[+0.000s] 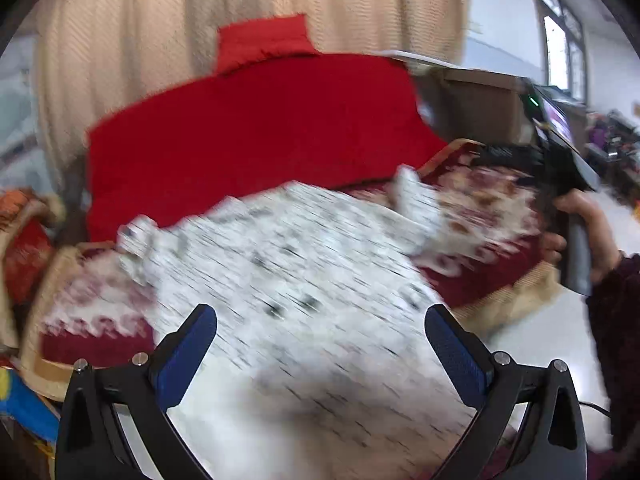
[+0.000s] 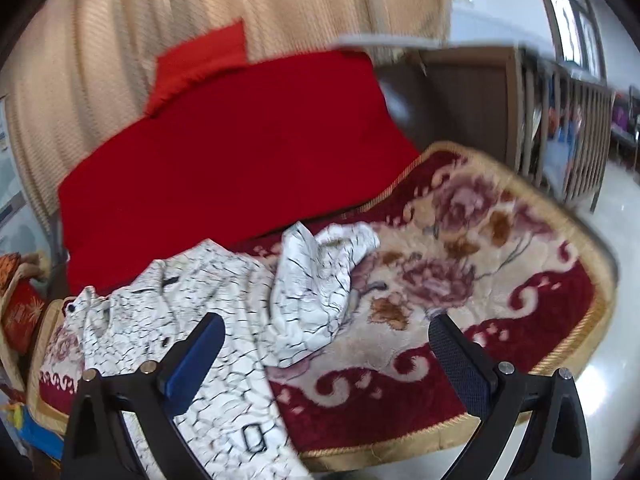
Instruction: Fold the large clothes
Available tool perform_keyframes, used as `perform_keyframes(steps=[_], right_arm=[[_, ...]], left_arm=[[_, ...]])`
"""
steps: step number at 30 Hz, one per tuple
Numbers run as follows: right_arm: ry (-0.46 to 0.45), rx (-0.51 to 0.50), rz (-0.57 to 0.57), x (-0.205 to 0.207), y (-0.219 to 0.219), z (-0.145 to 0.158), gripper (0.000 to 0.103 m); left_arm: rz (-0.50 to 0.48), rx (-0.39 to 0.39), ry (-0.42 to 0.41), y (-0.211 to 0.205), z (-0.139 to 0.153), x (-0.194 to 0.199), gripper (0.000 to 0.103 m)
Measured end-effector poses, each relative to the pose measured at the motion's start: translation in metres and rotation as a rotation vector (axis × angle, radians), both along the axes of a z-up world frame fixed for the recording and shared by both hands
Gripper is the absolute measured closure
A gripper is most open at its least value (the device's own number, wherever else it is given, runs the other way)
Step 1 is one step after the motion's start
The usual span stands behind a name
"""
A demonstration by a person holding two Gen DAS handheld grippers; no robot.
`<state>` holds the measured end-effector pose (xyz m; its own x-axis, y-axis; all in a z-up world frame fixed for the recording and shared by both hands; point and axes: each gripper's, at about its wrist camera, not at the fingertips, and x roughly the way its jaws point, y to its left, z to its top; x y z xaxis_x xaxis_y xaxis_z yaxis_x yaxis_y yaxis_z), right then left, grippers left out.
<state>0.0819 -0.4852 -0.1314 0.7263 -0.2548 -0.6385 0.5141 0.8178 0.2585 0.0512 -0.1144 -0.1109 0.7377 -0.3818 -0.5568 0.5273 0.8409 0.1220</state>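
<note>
A large white garment with black crackle lines lies spread on a red and cream flowered blanket. One sleeve is bunched toward the middle. The left wrist view is blurred, and the white garment fills its centre. My left gripper hovers open above the cloth, with nothing between its blue pads. My right gripper is open too, above the garment's right edge. In the left wrist view a hand grips the handle of the right gripper at the right side, and its fingers are hard to make out there.
A plain red cloth covers the back of the surface, against a beige curtain. A brown cabinet and a slatted rail stand at the right. Pale floor lies beyond the blanket's gold-trimmed edge.
</note>
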Motion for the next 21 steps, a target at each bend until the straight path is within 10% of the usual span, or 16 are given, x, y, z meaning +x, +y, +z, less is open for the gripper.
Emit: perform_keyframes(steps=[13,19,21], right_arm=[[-0.106,0.473,-0.047,0.142,-0.144,-0.12,0.002],[-0.019,0.598,-0.08,0.204,-0.175,-0.172,0.024],[0.017,0.632,-0.087,0.217,-0.177,-0.19,0.047]], left_arm=[[0.296,0.184,-0.042,0.006,-0.032,0.112,0.0],[0.357,0.183,0.008,0.012,-0.04,0.146,0.0],[0.369,0.181,0.022,0.016,-0.042,0.151,0.0]])
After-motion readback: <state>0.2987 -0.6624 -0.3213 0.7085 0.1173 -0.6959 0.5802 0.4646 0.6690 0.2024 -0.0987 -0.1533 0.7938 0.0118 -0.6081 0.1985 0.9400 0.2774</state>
